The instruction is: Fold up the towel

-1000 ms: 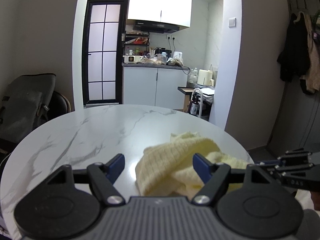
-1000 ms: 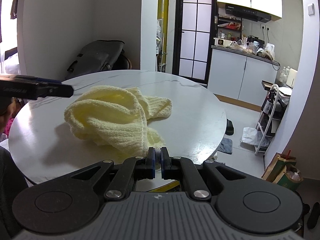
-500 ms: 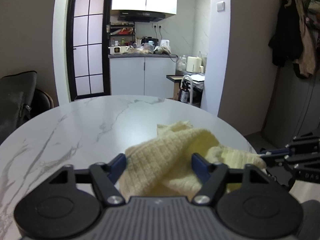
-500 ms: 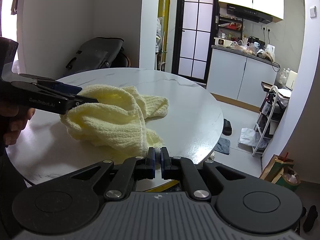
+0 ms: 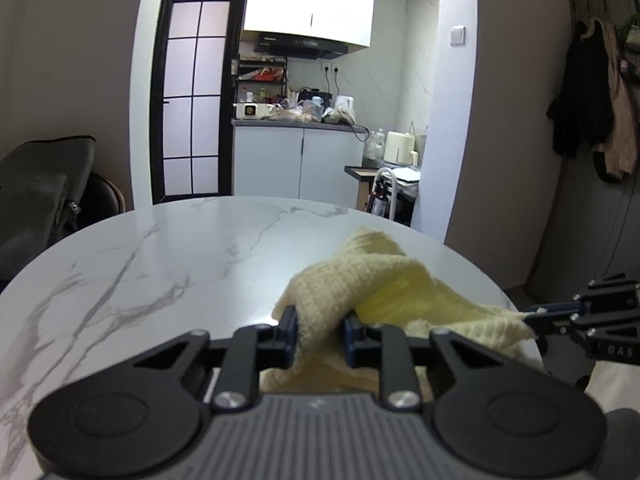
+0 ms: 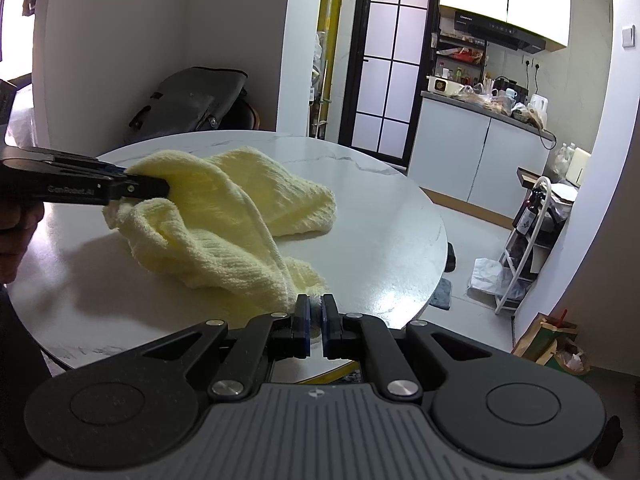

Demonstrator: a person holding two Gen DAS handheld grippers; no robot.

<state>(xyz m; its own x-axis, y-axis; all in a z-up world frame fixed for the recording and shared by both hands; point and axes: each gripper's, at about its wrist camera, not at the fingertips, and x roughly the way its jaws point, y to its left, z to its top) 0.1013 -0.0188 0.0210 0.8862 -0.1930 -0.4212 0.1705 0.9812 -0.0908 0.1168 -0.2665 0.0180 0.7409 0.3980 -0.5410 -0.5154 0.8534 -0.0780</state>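
Observation:
A pale yellow knitted towel [image 6: 224, 216] lies bunched on the round white marble table [image 6: 380, 216]. My left gripper [image 5: 320, 330] is shut on a thick fold of the towel [image 5: 360, 280] at its near left end. In the right wrist view that left gripper [image 6: 160, 188] bites the towel's raised left part. My right gripper [image 6: 315, 318] is shut on a thin corner of the towel at the table's near edge. In the left wrist view the right gripper [image 5: 536, 314] shows at the far right, holding the towel's right corner.
A dark bag [image 6: 188, 108] rests on a chair behind the table. A kitchen counter [image 5: 296, 120] and glass door [image 5: 188, 96] stand beyond. A small rack [image 6: 532, 236] and floor clutter sit to the right. Coats [image 5: 596, 100] hang on the right wall. A hand [image 6: 16, 236] shows at left.
My left gripper has moved in and shut on a fold of the towel, lifting that part. The right gripper has kept its hold on the corner.

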